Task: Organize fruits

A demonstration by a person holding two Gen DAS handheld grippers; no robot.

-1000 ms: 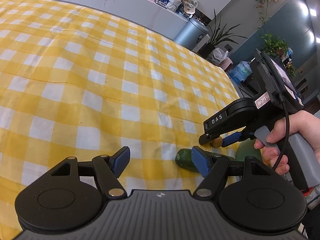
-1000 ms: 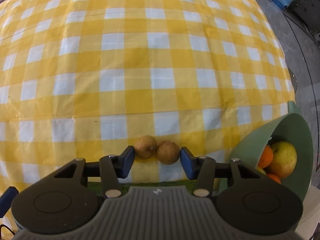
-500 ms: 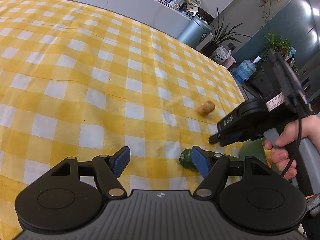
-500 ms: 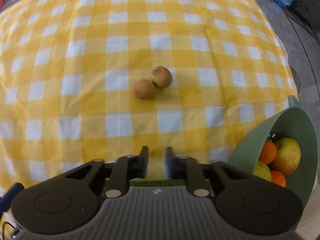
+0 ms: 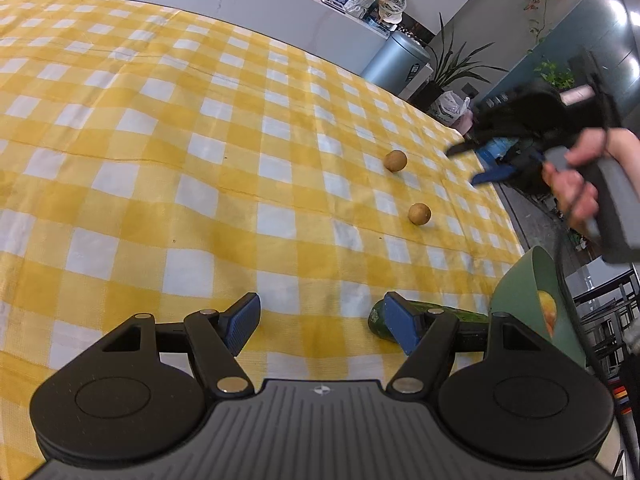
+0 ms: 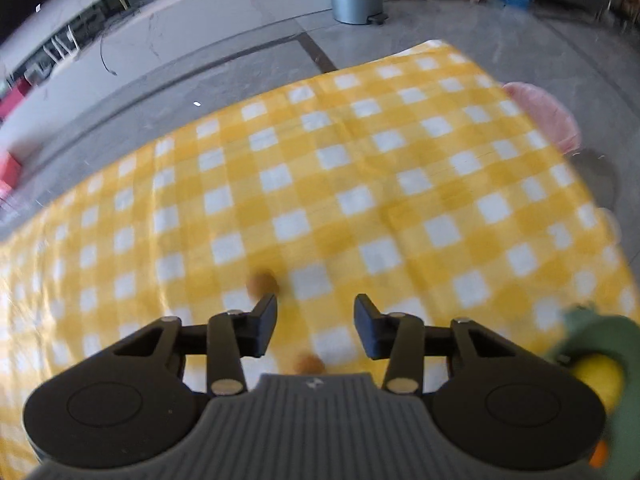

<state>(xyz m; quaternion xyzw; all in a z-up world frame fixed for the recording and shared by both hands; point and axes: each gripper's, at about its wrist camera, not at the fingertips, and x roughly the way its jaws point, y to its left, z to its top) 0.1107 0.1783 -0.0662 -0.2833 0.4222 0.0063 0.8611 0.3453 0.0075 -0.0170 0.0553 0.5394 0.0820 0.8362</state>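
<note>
Two small brown fruits lie on the yellow checked tablecloth [image 5: 160, 152], apart from each other: the farther fruit [image 5: 395, 160] sits toward the far edge, the nearer fruit [image 5: 419, 213] a little closer to the green bowl [image 5: 520, 292]. The bowl stands at the table's right edge and already holds yellow and orange fruit. A dark green cucumber [image 5: 452, 316] lies on the cloth just beside the bowl, partly hidden behind the left gripper [image 5: 320, 320].

The left gripper hangs over the cloth with its jaws wide and nothing between them. The right gripper [image 6: 315, 326], carried in a person's hand [image 5: 576, 184], is above the table near the far fruit — its jaws stand partly apart and are opening, with nothing in them; in its own blurred view both brown fruits show below the fingers, not between the pads.

The brown fruits look small, round and light, with a firm, slightly rough skin, so they should roll at the slightest nudge on this smooth cloth. The sound way to take one is likely from straight above, pads on either side of its widest part, closing gently — a glancing touch could send it toward the table edge. The cucumber is long and stiff, and best taken across its middle.
</note>
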